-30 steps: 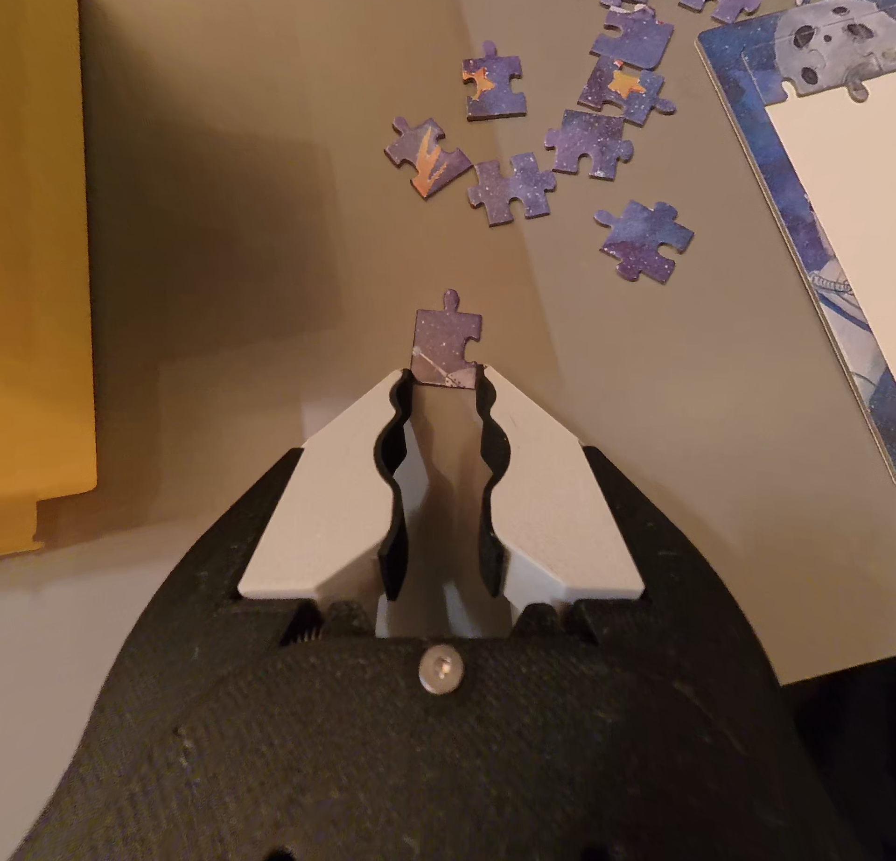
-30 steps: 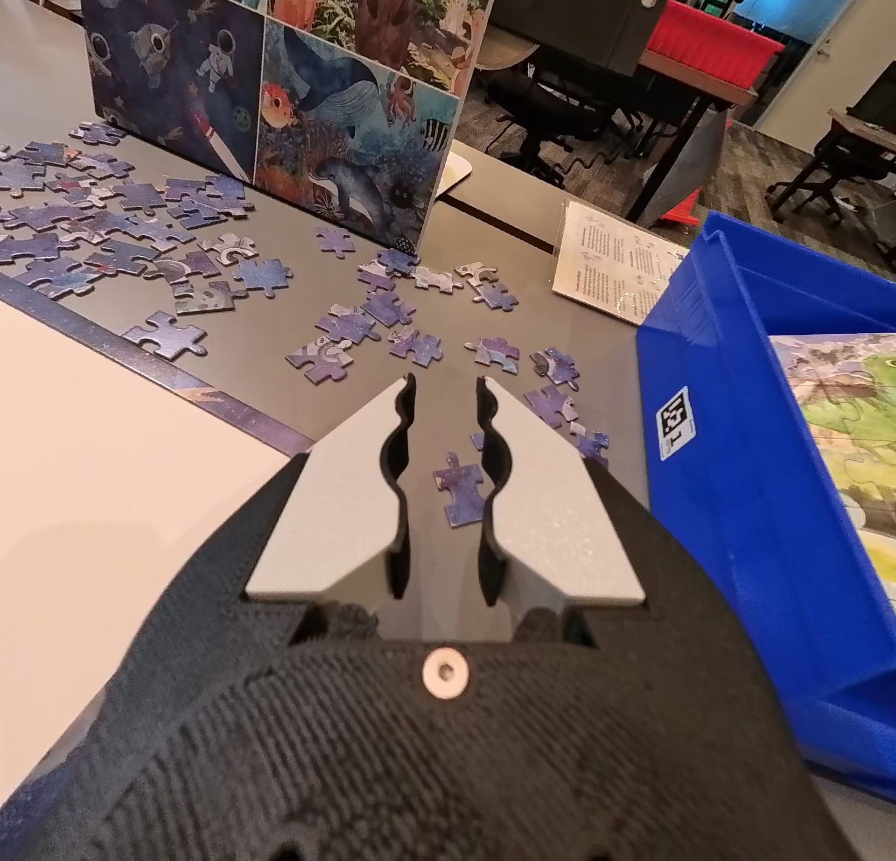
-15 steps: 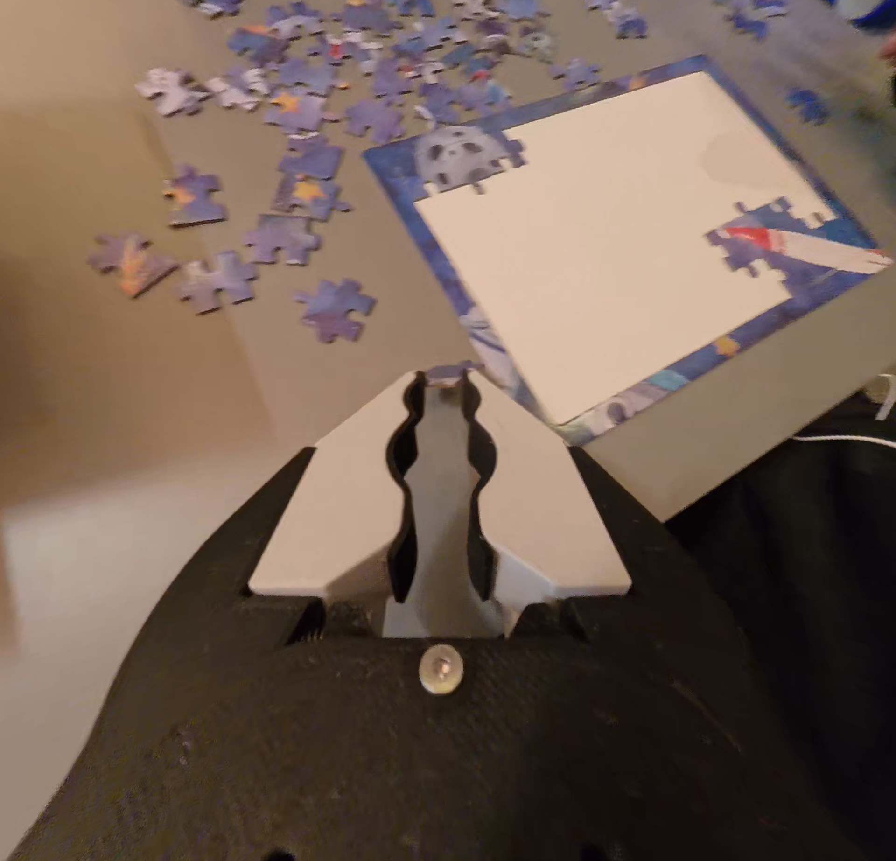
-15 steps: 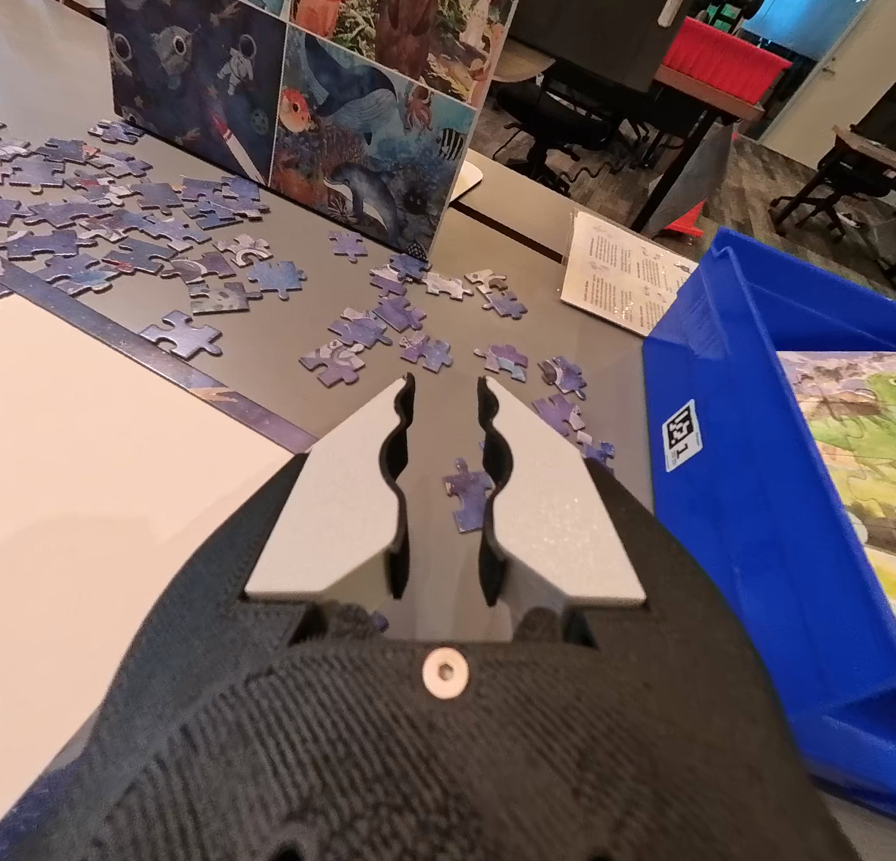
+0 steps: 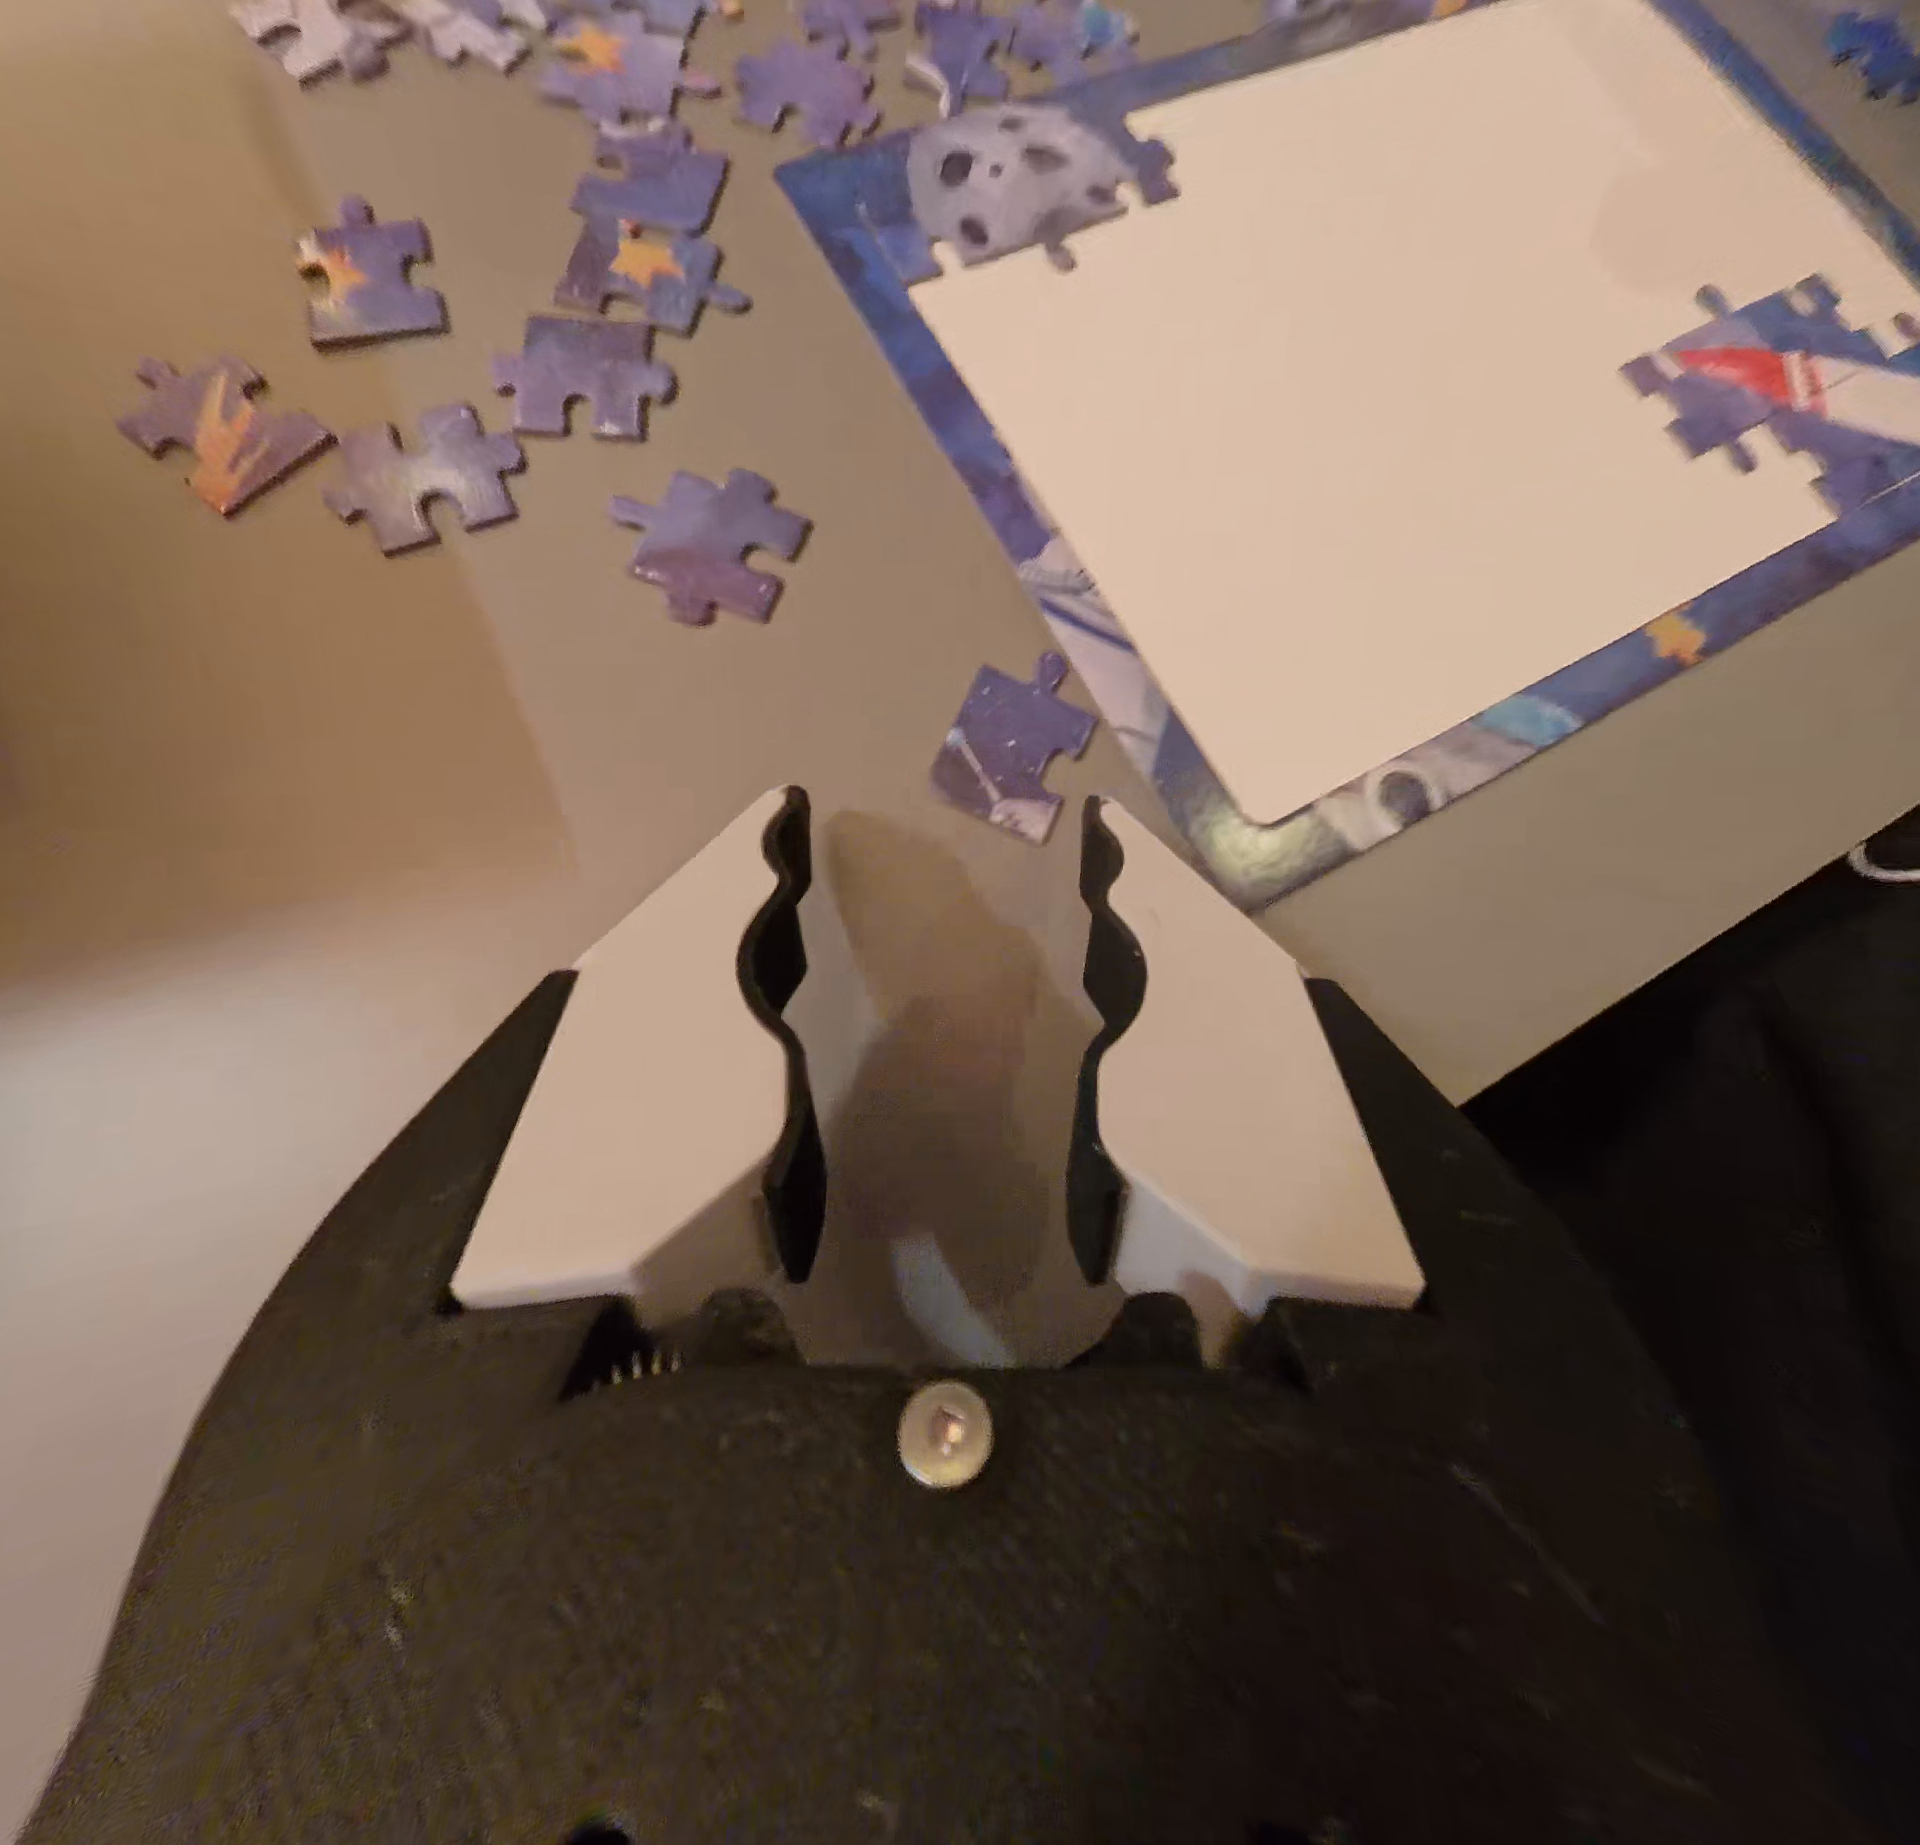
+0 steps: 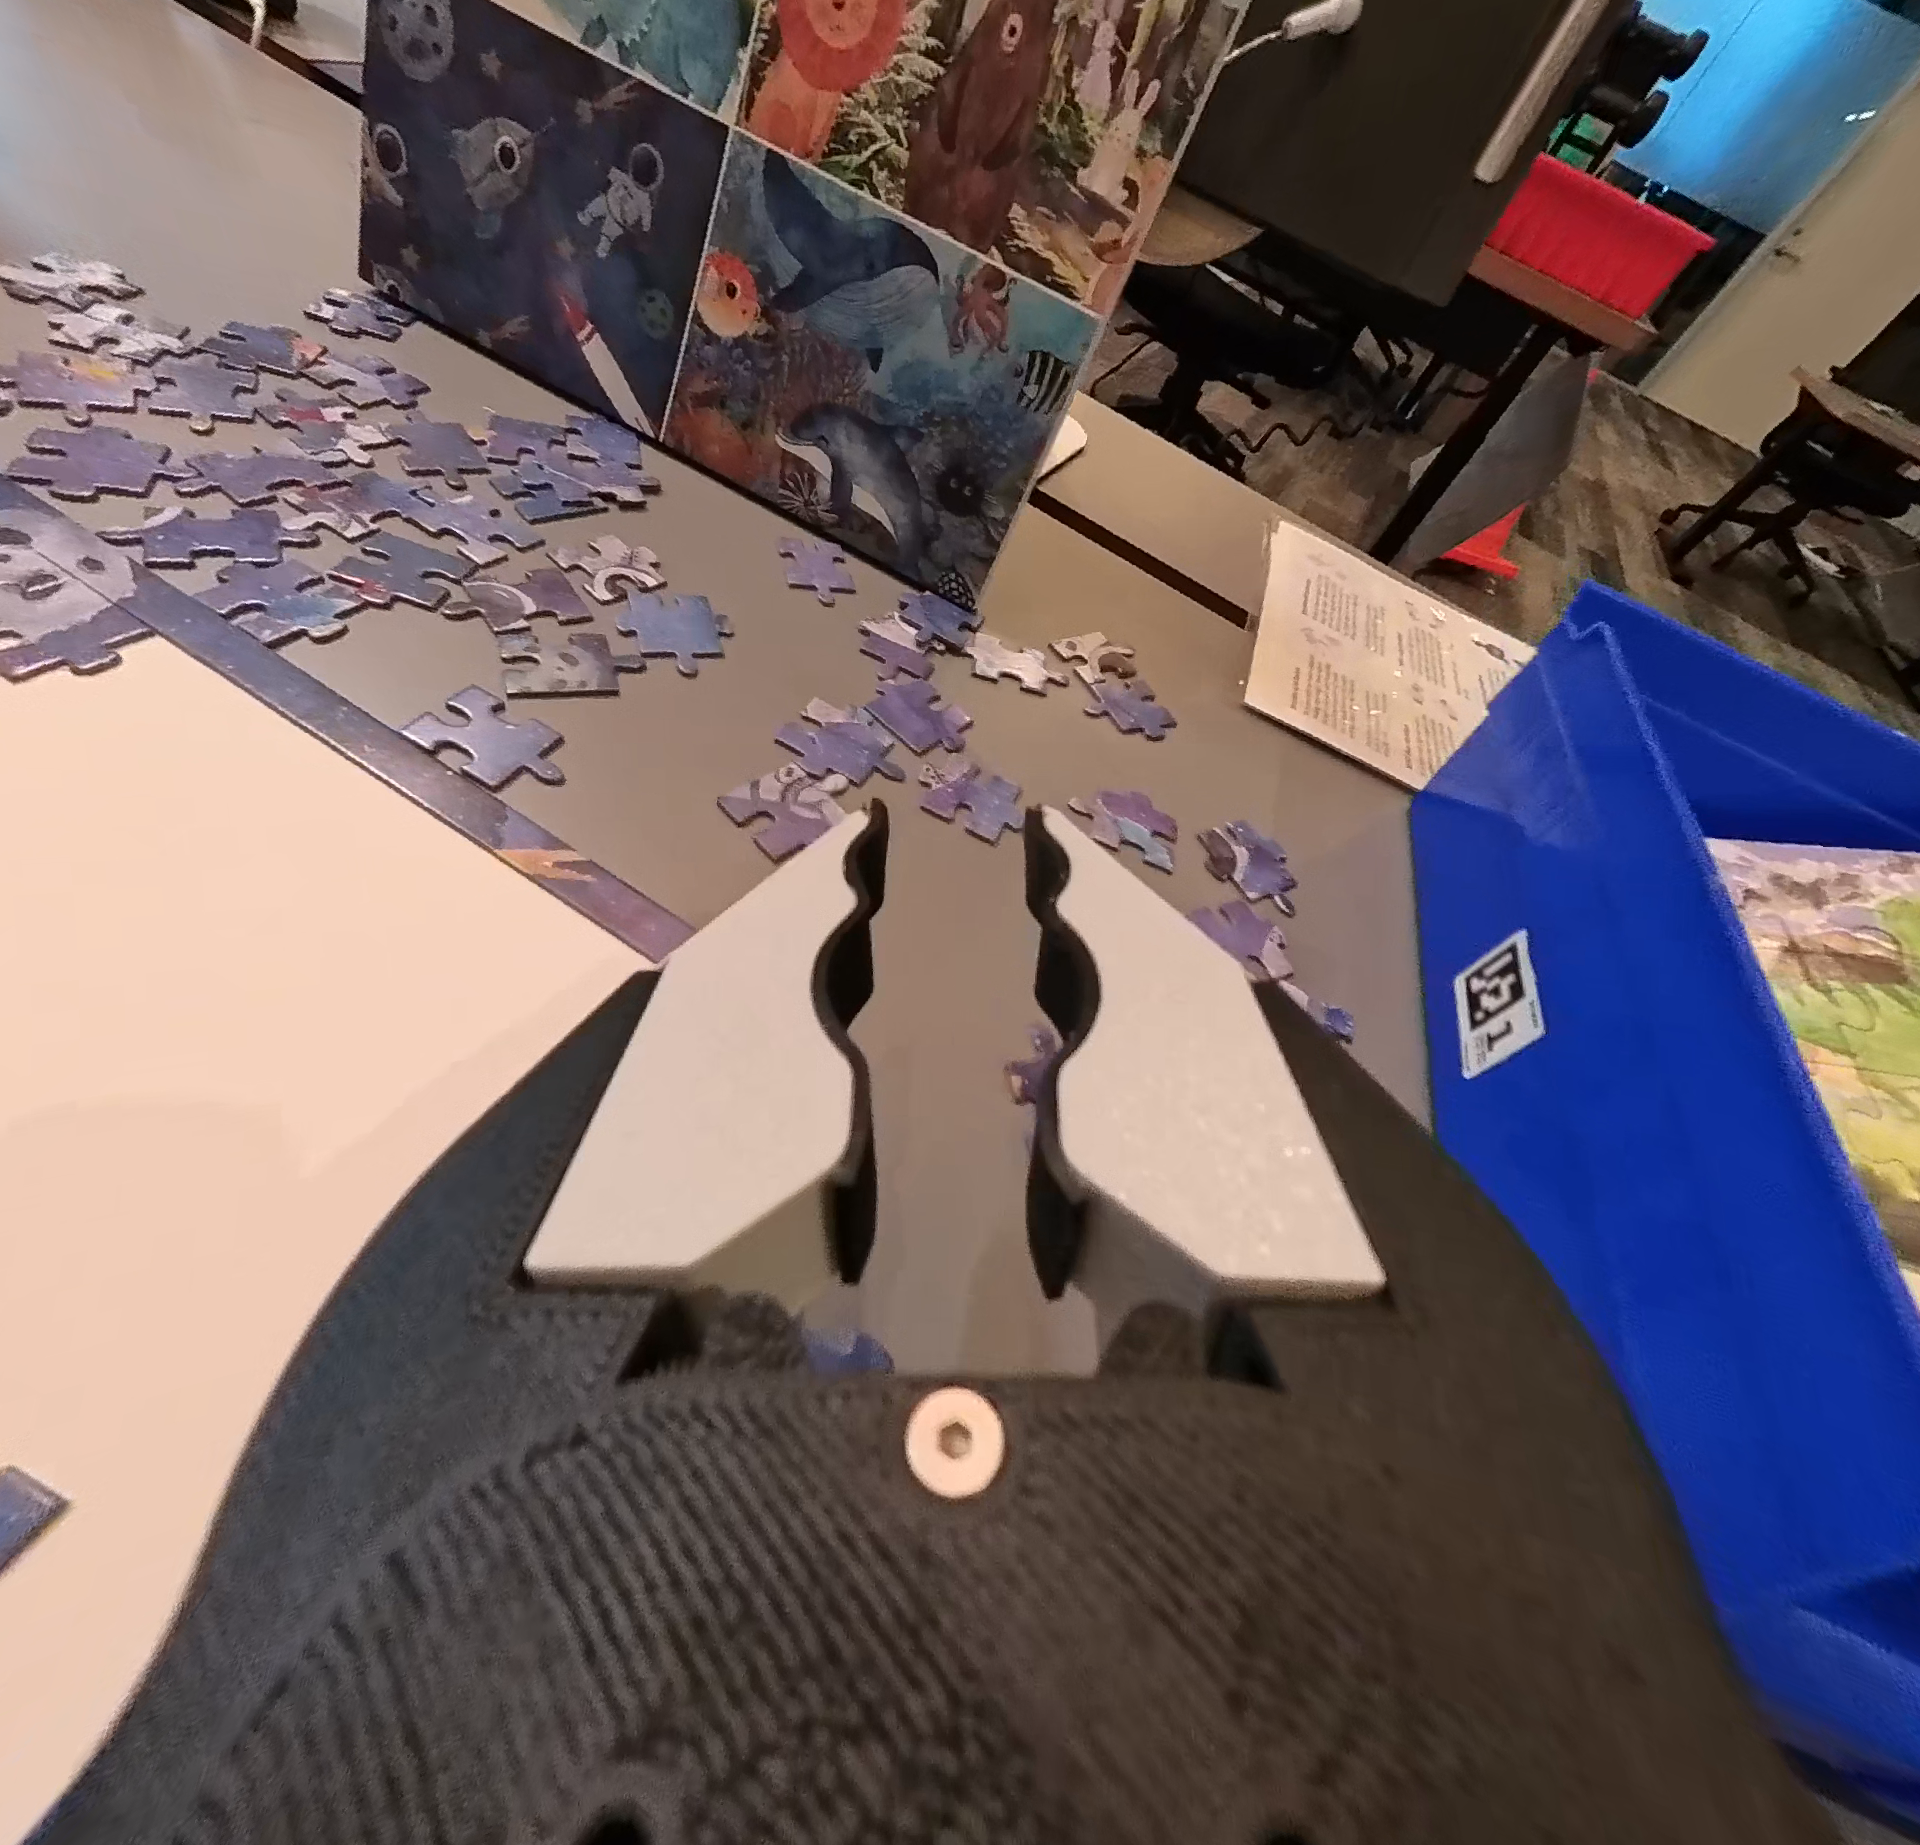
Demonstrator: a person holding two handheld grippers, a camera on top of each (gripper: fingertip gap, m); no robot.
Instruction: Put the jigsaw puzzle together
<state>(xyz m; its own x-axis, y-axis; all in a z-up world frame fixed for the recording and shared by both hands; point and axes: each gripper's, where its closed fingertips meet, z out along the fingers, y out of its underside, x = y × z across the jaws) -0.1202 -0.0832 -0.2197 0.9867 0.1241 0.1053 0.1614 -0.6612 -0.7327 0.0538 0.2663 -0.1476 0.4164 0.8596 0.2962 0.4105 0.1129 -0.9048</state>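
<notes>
My left gripper is open and holds nothing. A purple puzzle piece lies flat on the grey table just ahead of its right fingertip, beside the blue frame of the puzzle board. The board has a moon section at one corner and a rocket section at its right side. My right gripper is open and empty above the table. A purple piece shows on the table below its right finger. Loose pieces lie just beyond its tips.
Several loose purple pieces lie left of the board. In the right wrist view a picture-covered puzzle box stands upright at the back, a blue bin sits at the right, and a printed sheet lies behind it. Tip to tip, the grippers are about 40 centimetres apart.
My left gripper carried the purple piece right, toward the board, then opened; the piece now lies on the table by the frame. My right gripper drifted slightly and stayed open.
</notes>
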